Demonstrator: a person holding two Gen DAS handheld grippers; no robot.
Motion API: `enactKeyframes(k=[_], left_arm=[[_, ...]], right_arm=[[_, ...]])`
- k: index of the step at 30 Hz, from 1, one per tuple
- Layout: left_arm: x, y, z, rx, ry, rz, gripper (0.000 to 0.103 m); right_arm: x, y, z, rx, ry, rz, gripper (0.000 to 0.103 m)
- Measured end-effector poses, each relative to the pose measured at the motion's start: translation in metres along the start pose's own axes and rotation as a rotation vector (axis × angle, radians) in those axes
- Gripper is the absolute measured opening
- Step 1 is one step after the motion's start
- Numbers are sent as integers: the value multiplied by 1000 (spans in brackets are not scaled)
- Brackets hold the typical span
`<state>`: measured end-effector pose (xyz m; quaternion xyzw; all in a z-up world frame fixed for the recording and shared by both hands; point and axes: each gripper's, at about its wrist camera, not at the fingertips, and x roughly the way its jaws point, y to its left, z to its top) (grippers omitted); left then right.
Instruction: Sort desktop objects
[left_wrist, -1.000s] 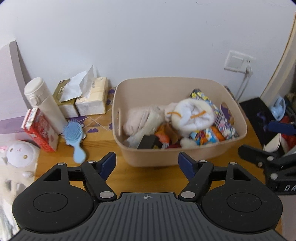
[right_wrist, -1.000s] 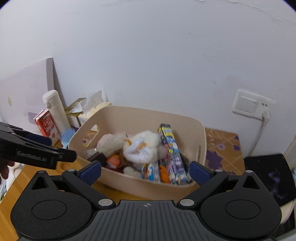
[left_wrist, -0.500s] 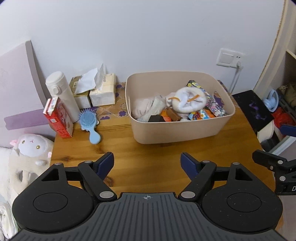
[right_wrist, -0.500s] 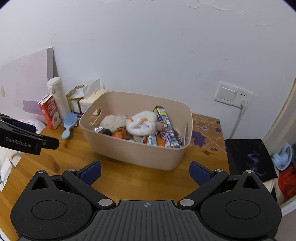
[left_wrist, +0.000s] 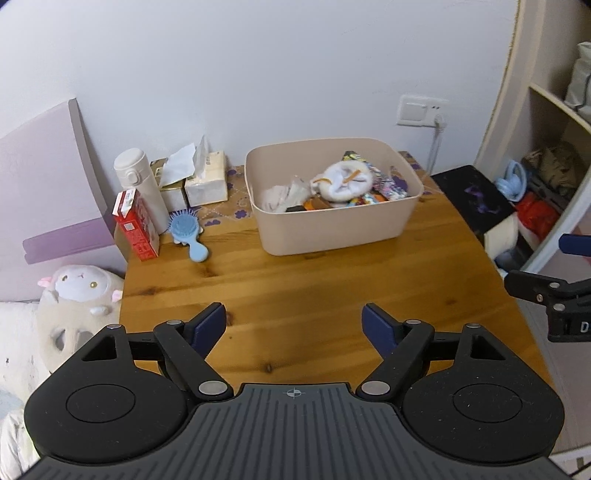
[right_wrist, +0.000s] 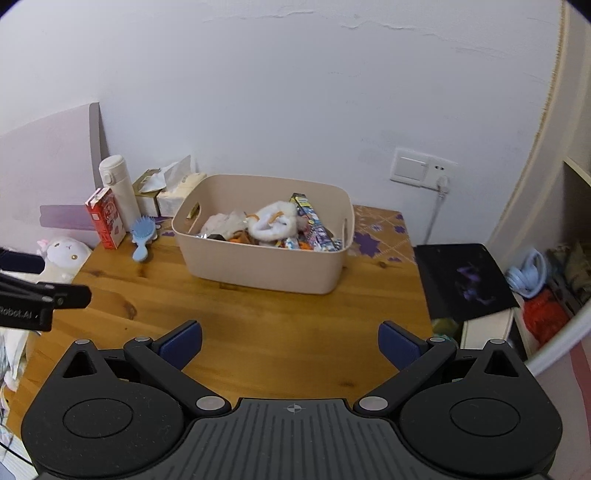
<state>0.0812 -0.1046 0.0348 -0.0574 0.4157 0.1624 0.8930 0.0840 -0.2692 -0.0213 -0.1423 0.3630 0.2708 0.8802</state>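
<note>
A beige bin (left_wrist: 332, 229) (right_wrist: 258, 266) stands at the back of the wooden desk (left_wrist: 314, 288), holding a white fluffy item (left_wrist: 343, 181), snack packets and other small things. Left of it lie a blue hairbrush (left_wrist: 186, 236) (right_wrist: 142, 236), a red carton (left_wrist: 136, 225), a white flask (left_wrist: 138, 188) and tissue packs (left_wrist: 199, 181). My left gripper (left_wrist: 293, 325) is open and empty above the desk's near edge. My right gripper (right_wrist: 290, 341) is open and empty, also back from the bin.
A plush sheep (left_wrist: 79, 291) sits off the desk's left edge. A black pad (right_wrist: 465, 280) lies to the right, with shelves and blue headphones (right_wrist: 528, 277) beyond. A wall socket (right_wrist: 421, 170) with a cable is behind.
Both grippers have pulled back and up from the bin, so the whole desk now shows. Both stay open and empty.
</note>
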Motion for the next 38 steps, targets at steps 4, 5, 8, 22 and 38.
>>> enactKeyframes(k=[4, 5, 8, 22, 38], left_arm=[[-28, 0, -14, 13, -20, 5, 82], [-34, 1, -17, 14, -23, 9, 82], [-50, 4, -28, 7, -26, 14, 82], [-114, 14, -58, 51, -65, 2, 82], [-125, 36, -69, 0, -21, -48, 82]], right_arm=[[-25, -1, -11, 48, -11, 18, 103], [-30, 0, -13, 60, -12, 33, 103], [-46, 6, -20, 48, -25, 15, 103], [-119, 21, -35, 51, -75, 3, 103], [-147, 29, -47, 52, -52, -61, 103]])
